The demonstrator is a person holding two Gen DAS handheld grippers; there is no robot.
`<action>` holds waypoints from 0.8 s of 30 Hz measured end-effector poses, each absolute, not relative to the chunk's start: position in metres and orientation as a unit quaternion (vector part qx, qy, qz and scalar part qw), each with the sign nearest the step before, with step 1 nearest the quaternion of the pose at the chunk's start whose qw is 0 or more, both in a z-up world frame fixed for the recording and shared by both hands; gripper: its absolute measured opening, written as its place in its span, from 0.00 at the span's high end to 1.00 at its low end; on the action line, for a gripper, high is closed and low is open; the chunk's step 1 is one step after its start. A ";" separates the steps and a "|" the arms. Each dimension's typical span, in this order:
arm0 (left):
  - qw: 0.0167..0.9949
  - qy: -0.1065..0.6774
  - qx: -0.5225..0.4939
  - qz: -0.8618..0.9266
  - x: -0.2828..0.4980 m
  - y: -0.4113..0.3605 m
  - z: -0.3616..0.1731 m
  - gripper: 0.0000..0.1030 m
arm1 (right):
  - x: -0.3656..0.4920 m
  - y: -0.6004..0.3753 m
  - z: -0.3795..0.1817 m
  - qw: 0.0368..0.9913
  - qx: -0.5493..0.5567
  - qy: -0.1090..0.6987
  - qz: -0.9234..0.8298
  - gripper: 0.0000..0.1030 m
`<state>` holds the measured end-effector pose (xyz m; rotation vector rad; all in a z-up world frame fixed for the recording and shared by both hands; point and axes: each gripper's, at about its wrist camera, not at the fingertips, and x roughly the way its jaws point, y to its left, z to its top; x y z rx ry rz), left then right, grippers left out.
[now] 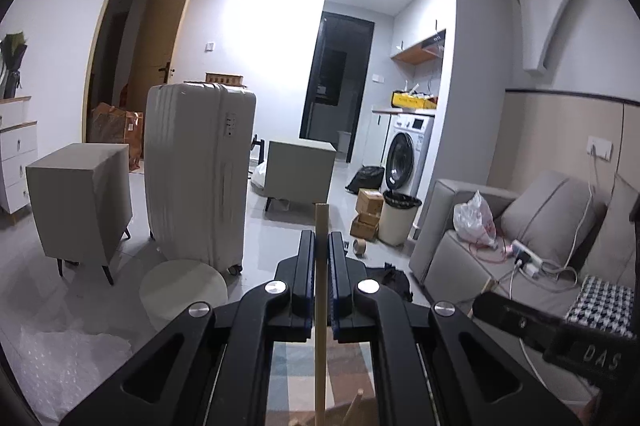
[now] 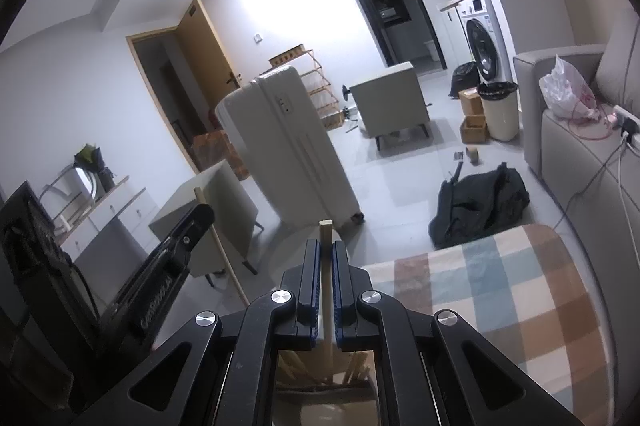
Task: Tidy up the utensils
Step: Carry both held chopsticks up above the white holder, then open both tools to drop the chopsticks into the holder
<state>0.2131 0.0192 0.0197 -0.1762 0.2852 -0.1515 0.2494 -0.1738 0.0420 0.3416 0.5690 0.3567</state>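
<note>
L gripper (image 1: 321,246) clamped on upright wooden stick (image 1: 321,222), R gripper (image 2: 326,254) clamped on wooden utensil (image 2: 325,232), open floor (image 1: 280,234) ahead

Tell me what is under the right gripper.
Under the right gripper, shut on an upright wooden stick, more wooden sticks lean in a pale container. The gripper body covers their lower ends and most of the container.

White walls w/ bright ceiling glare, grey tile floor (image 1: 280,226), cream suitcase (image 1: 198,173), grey sofa (image 1: 532,226), washing machine (image 1: 408,153), open wooden door (image 1: 160,37).
</note>
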 end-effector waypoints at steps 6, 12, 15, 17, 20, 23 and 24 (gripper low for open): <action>0.982 0.162 -0.067 -0.076 0.208 0.021 0.015 0.98 | 0.242 -0.176 0.039 0.928 0.166 0.282 0.178 0.95; 0.976 0.190 -0.059 -0.092 0.201 0.019 0.016 0.98 | 0.237 -0.178 0.032 0.924 0.162 0.296 0.181 0.95; 0.966 0.220 -0.059 -0.118 0.199 0.020 0.016 0.98 | 0.236 -0.176 0.028 0.920 0.154 0.308 0.188 0.95; 0.959 0.244 -0.057 -0.134 0.198 0.020 0.017 0.98 | 0.236 -0.173 0.026 0.916 0.146 0.319 0.193 0.95; 0.946 0.274 -0.058 -0.163 0.195 0.018 0.018 0.98 | 0.233 -0.169 0.023 0.913 0.138 0.329 0.200 0.95; 0.933 0.306 -0.037 -0.185 0.192 0.010 0.016 0.98 | 0.228 -0.166 0.019 0.907 0.130 0.346 0.201 0.95; 0.924 0.324 -0.035 -0.201 0.191 0.007 0.013 0.98 | 0.227 -0.165 0.017 0.905 0.128 0.353 0.200 0.95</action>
